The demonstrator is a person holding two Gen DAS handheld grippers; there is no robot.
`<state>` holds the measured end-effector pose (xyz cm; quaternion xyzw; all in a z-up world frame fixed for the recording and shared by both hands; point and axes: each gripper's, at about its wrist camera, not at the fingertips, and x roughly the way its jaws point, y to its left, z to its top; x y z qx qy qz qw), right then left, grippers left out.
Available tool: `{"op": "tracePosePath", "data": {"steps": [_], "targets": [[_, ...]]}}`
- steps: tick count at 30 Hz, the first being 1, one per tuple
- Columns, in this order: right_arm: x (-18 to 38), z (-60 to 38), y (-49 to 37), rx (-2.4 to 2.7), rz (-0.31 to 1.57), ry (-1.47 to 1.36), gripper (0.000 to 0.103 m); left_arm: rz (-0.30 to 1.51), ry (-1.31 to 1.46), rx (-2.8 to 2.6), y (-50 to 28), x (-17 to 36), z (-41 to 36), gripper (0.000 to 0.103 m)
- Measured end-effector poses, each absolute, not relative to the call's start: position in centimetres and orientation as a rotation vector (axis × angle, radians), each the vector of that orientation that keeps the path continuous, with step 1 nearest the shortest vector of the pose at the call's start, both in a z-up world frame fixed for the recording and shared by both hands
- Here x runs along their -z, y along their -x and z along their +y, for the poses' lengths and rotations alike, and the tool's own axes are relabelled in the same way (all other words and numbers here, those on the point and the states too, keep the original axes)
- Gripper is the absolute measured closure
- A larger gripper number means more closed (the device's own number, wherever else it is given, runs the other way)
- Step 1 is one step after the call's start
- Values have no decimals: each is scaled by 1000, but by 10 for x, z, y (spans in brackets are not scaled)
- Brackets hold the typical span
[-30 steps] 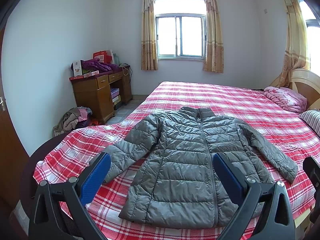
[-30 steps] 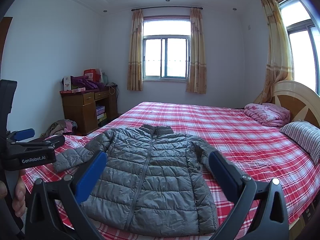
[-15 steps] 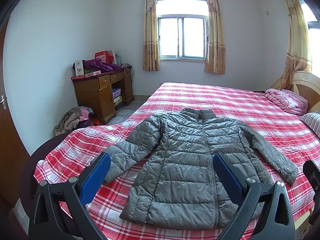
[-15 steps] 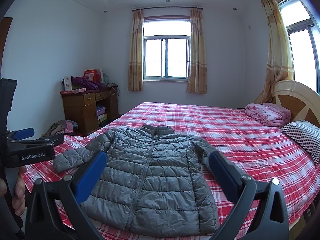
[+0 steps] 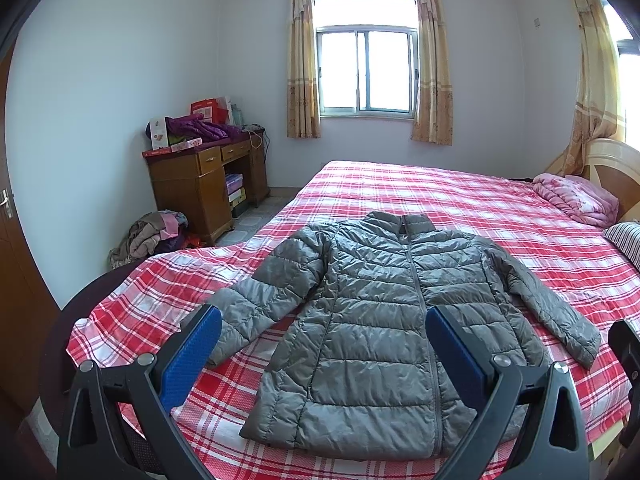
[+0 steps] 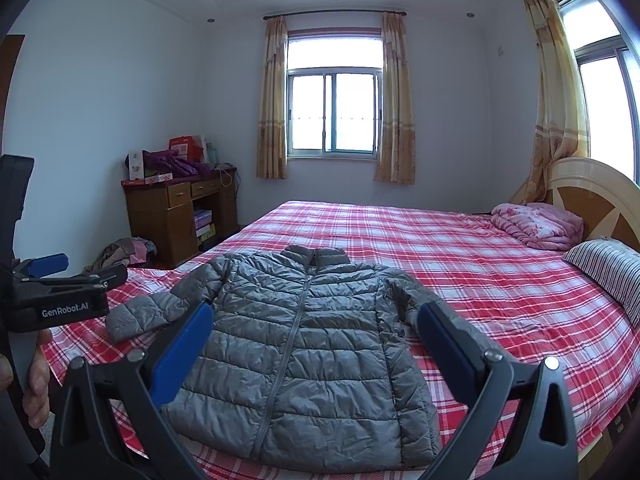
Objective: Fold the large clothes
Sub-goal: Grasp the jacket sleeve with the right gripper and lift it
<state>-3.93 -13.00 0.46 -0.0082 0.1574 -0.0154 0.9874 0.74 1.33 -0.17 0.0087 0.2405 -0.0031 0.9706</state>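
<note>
Tongs of both hands, left tongs [image 5: 323, 354] and right tongs [image 6: 315, 344], stood wide apart and held nothing. Just beyond them the grey jacket [image 5: 384, 320] lay flat, zipped, sleeves spread, on the checked bed [image 5: 460, 200]. Farther away hung the window [image 6: 334, 114].
</note>
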Motion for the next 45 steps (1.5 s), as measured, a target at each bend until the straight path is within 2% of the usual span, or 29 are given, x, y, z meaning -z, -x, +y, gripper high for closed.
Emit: {"op": "tracePosePath", "data": {"steps": [8, 20, 26, 29, 31, 32, 33, 36, 38, 45], "targets": [[25, -163, 7, 84, 389, -25, 0, 560, -9, 22, -54, 39, 13, 1], [120, -338, -39, 433, 599, -288, 0, 689, -102, -12, -156, 113, -16, 1], [160, -411, -48, 574, 686, -424, 8, 747, -131, -68, -203, 148, -23, 1], [177, -437, -54, 603, 728, -476, 16, 775, -141, -101, -225, 164, -22, 1], [183, -443, -60, 595, 742, -480, 16, 804, -153, -122, -238, 175, -23, 1], [183, -442, -65, 591, 737, -460, 20, 817, -153, -126, -243, 179, -22, 1], [181, -441, -66, 571, 731, -448, 36, 830, -152, -127, -248, 184, -21, 1], [182, -439, -72, 547, 738, -429, 65, 857, -167, -136, -256, 192, -21, 1], [183, -444, -72, 531, 736, -429, 78, 859, -174, -136, -257, 191, -19, 1], [168, -474, -79, 629, 719, -365, 85, 829, -171, -155, -264, 174, 12, 1]]}}
